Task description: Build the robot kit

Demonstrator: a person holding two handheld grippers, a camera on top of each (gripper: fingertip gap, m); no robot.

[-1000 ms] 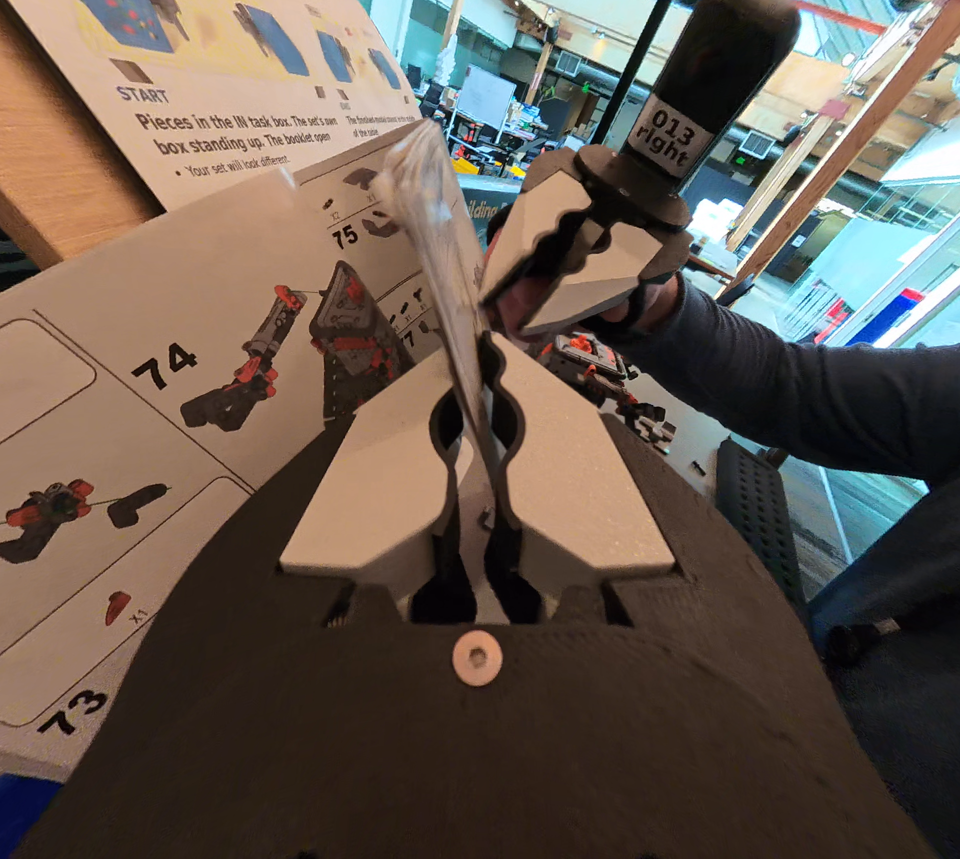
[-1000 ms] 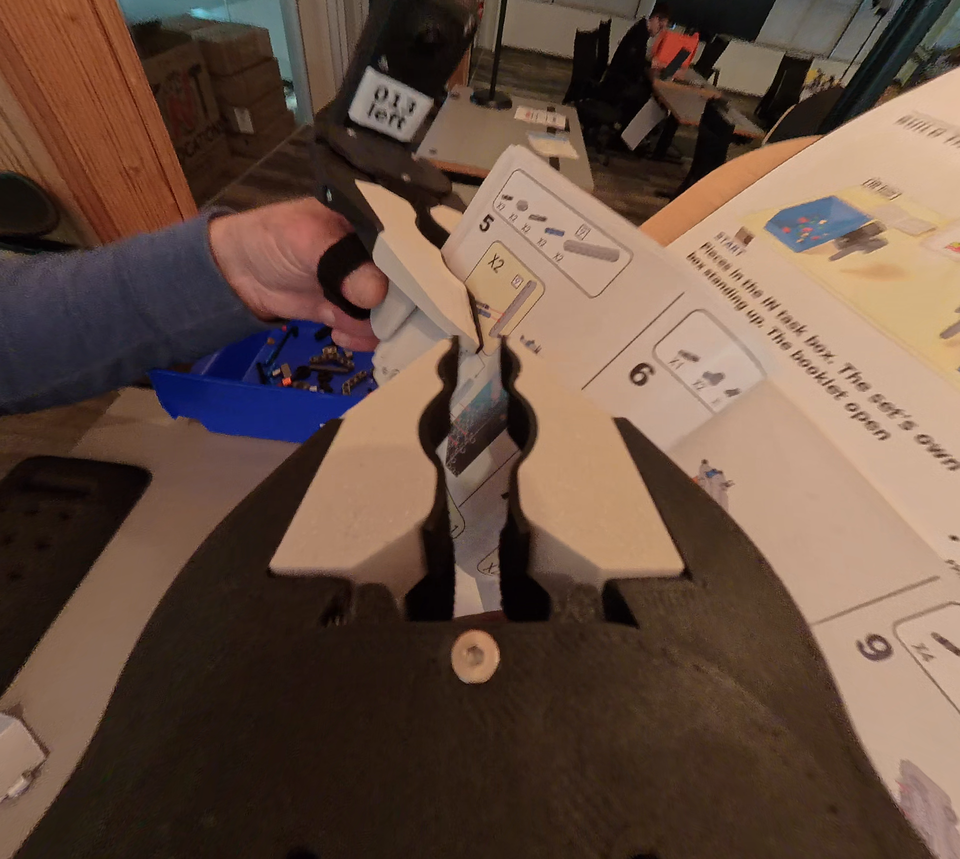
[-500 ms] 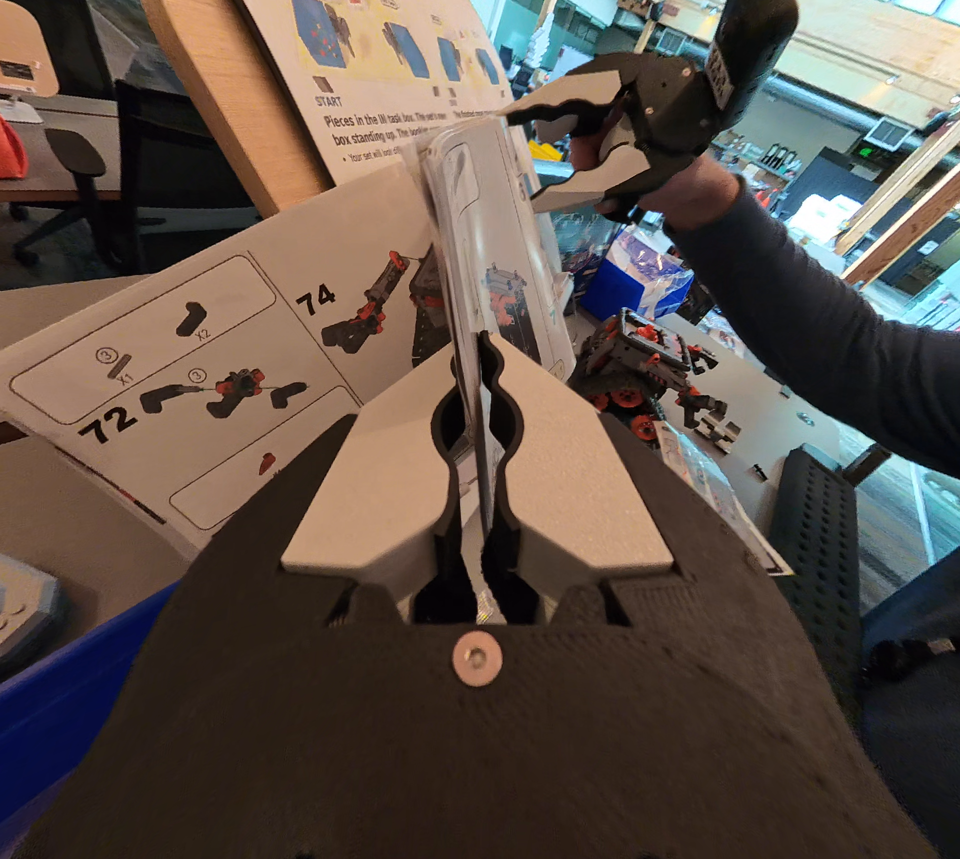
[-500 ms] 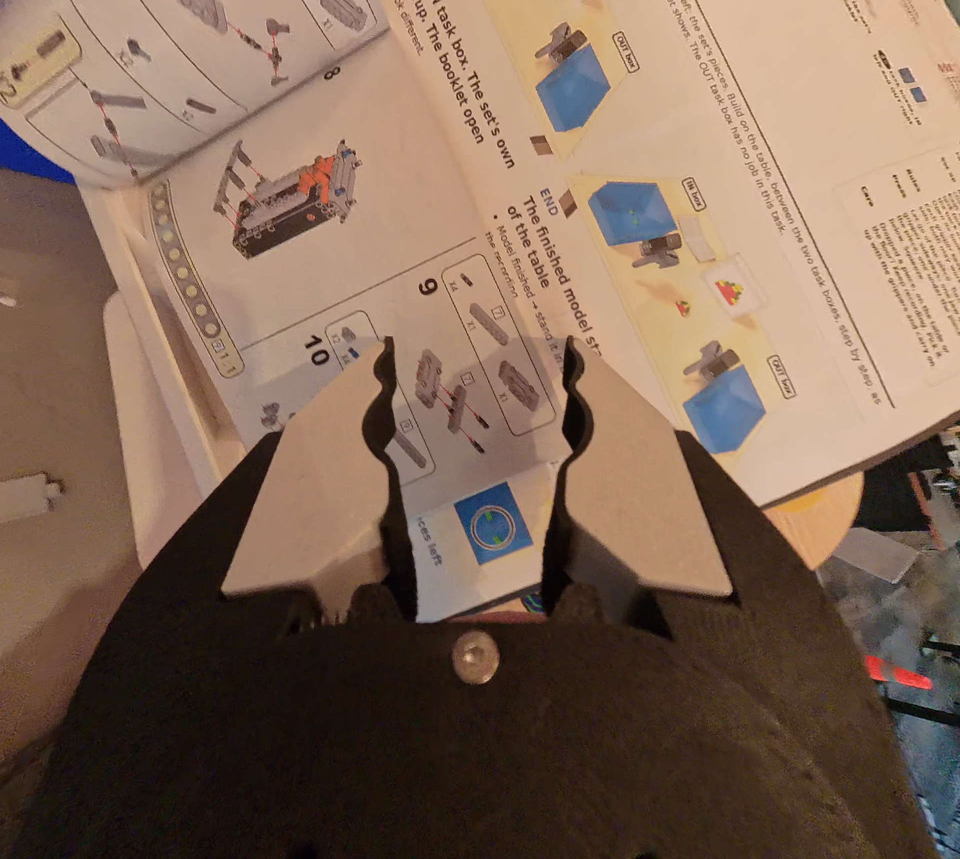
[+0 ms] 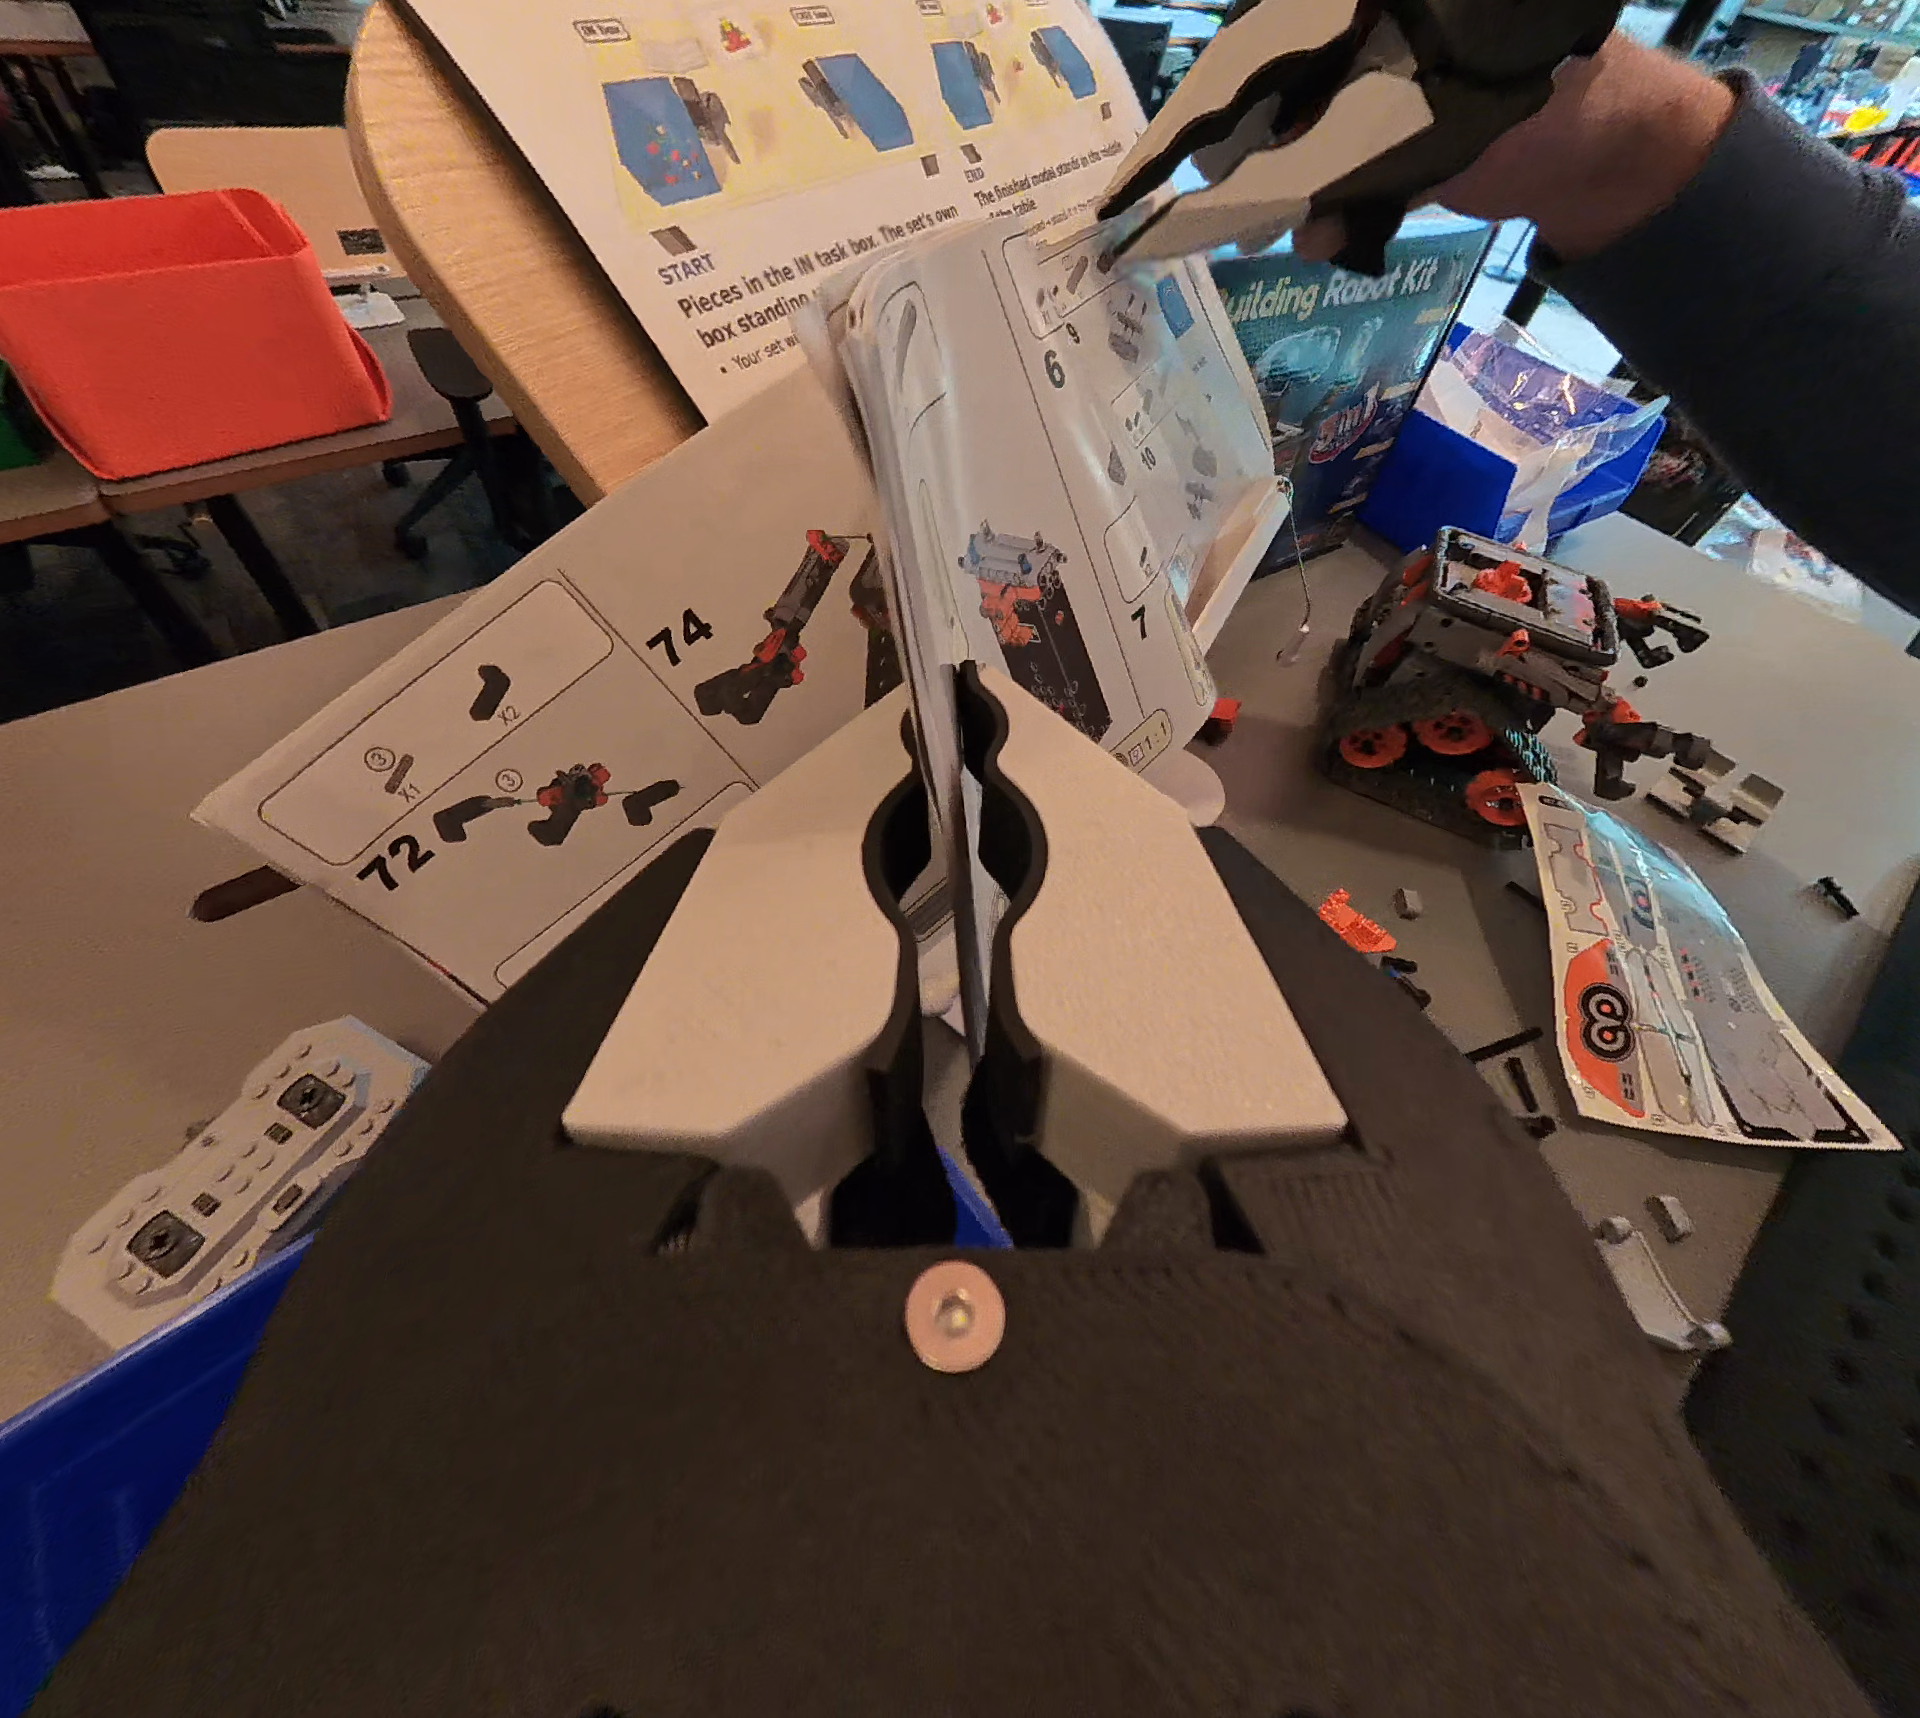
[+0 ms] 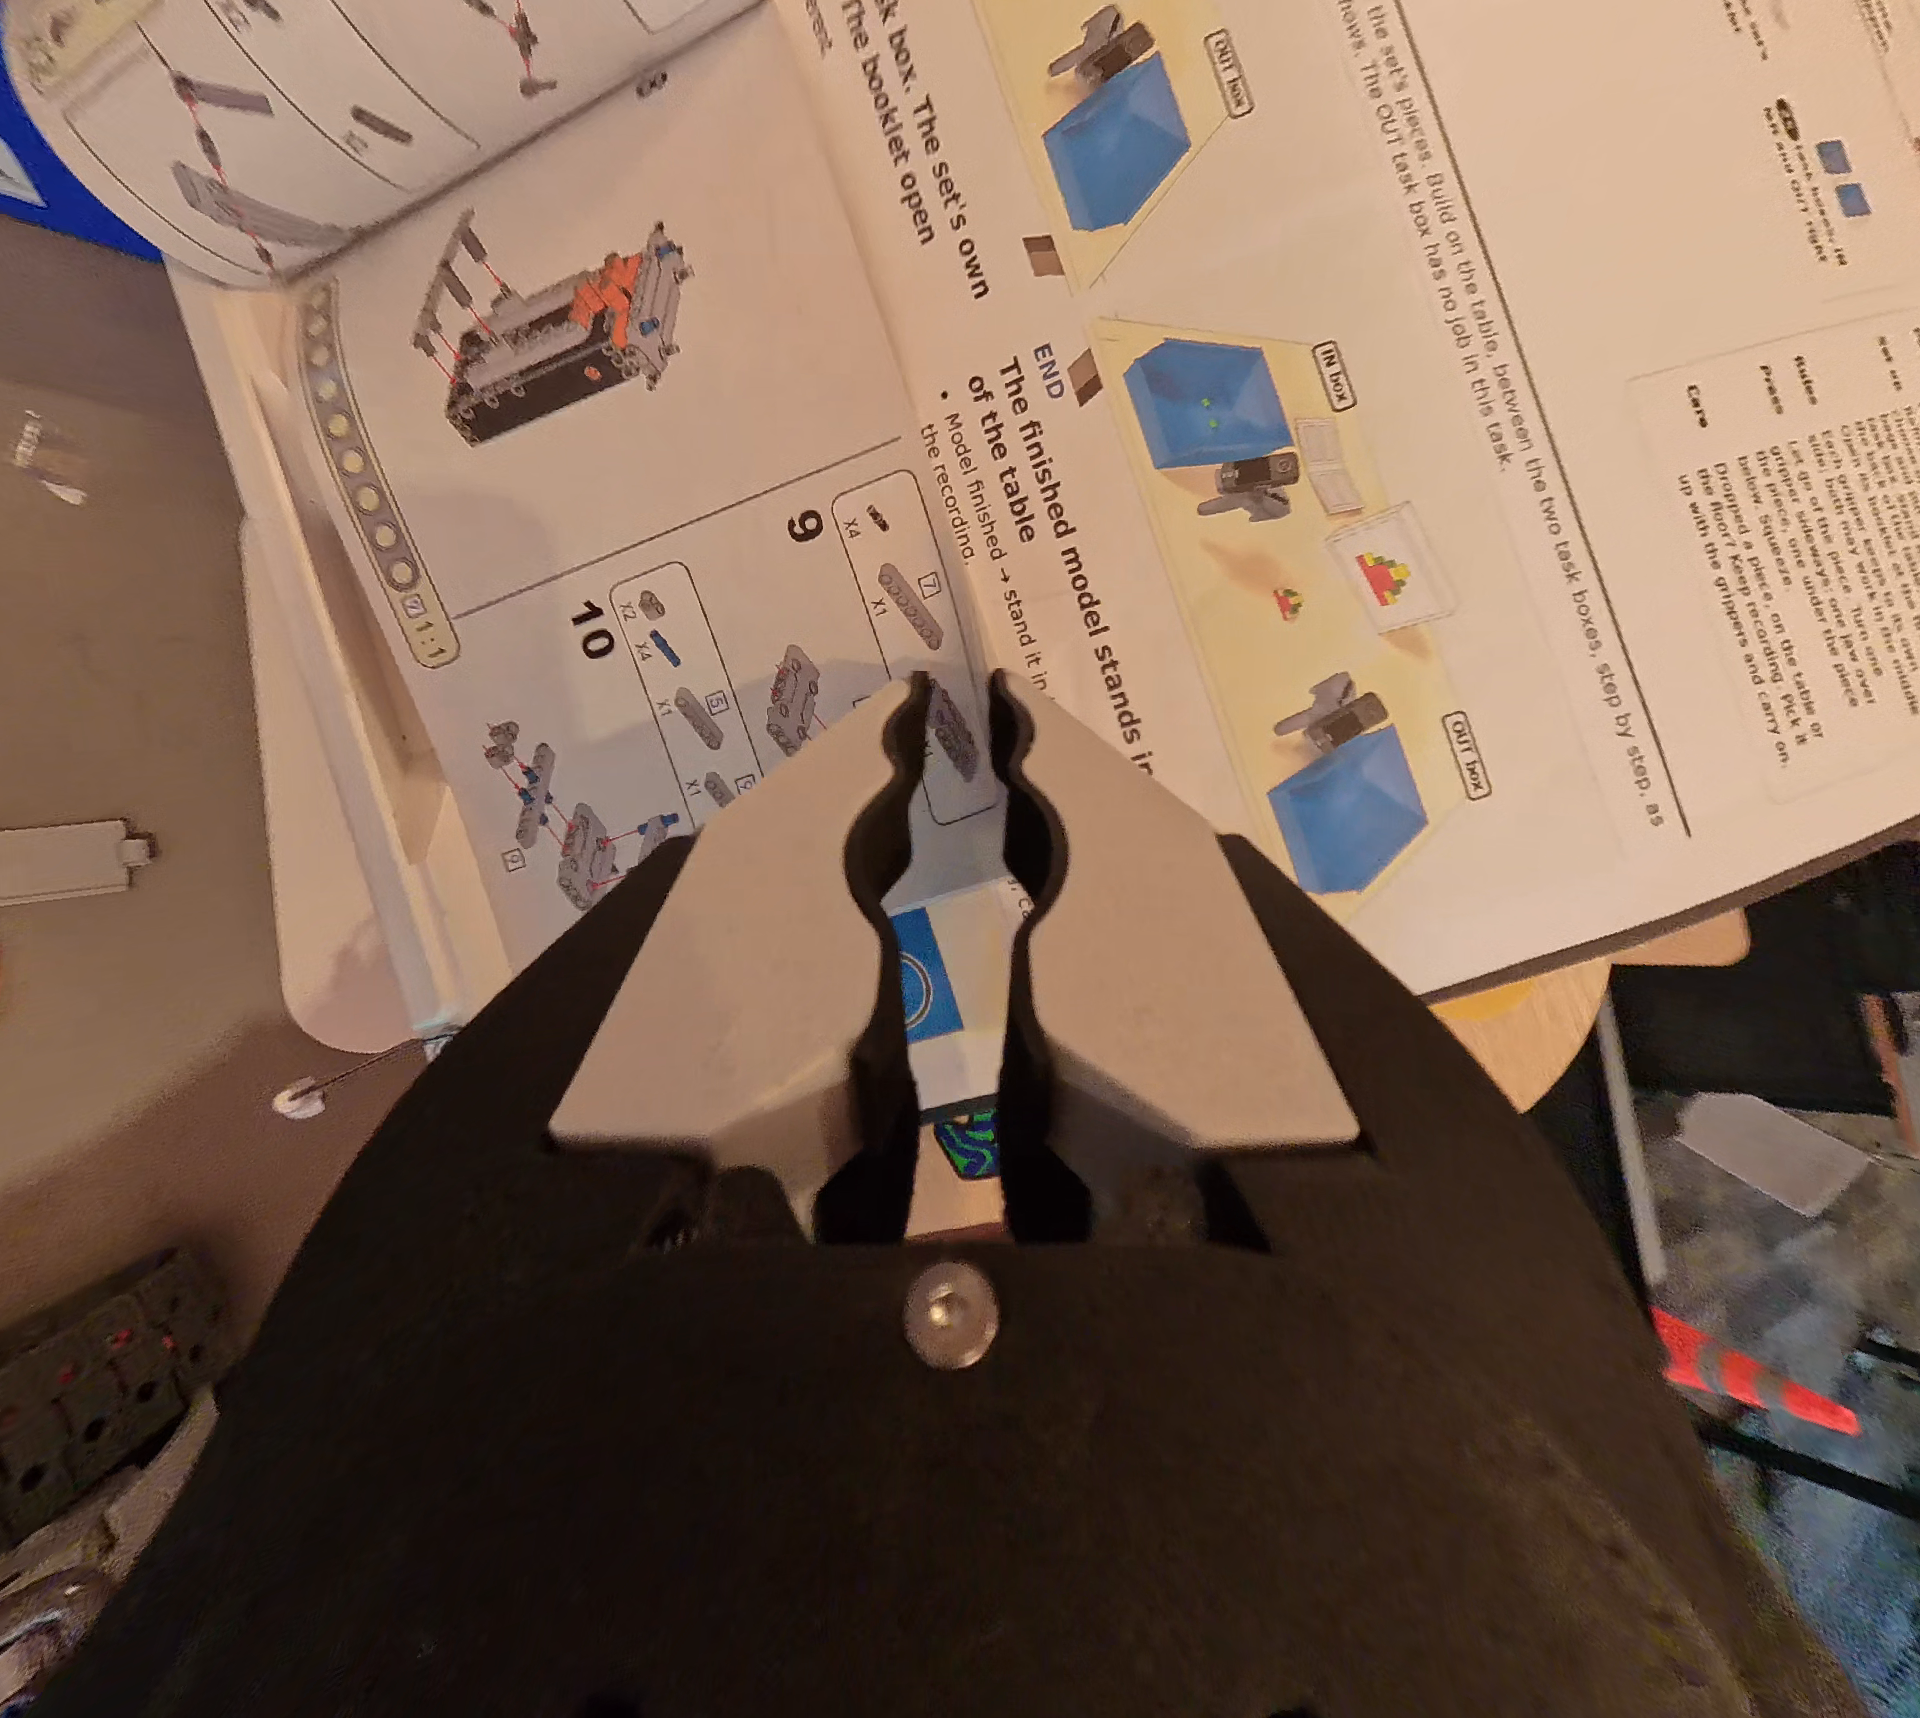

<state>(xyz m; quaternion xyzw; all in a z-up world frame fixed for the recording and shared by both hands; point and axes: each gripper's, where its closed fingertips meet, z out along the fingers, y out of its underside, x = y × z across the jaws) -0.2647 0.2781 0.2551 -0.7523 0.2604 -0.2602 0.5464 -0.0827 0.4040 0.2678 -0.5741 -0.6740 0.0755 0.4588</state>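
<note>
**Left wrist view.** The left gripper (image 5: 951, 692) is clamping a sheaf of pages of the instruction booklet (image 5: 1049, 473). Its jaws are standing almost together, and the sheaf is running edge-on between them toward 12 o'clock. The rest of the booklet is fanning open to 10 o'clock and 1 o'clock over the worktop (image 5: 94, 889). The right gripper (image 5: 1117, 234) is reaching in from 1 o'clock, with its tips at the top corner of the raised leaf. A printed instruction board (image 5: 727, 58) is leaning behind the booklet. A tracked model (image 5: 1475, 660) and a sticker sheet (image 5: 1683, 993) are lying at 3 o'clock.

**Right wrist view.** The right gripper (image 6: 956, 681) is showing a narrow gap between its jaws, with the open booklet (image 6: 582, 421) running past them from 11 o'clock. Whether a leaf is sitting between the jaws cannot be told. The instruction board (image 6: 1403, 214) is filling 1 o'clock.

**Handling note.** The paper is likely thin and prone to tearing. It is judged best to hold the sheaf firmly, well in from its edge, and to load the corner leaf only lightly.
</note>
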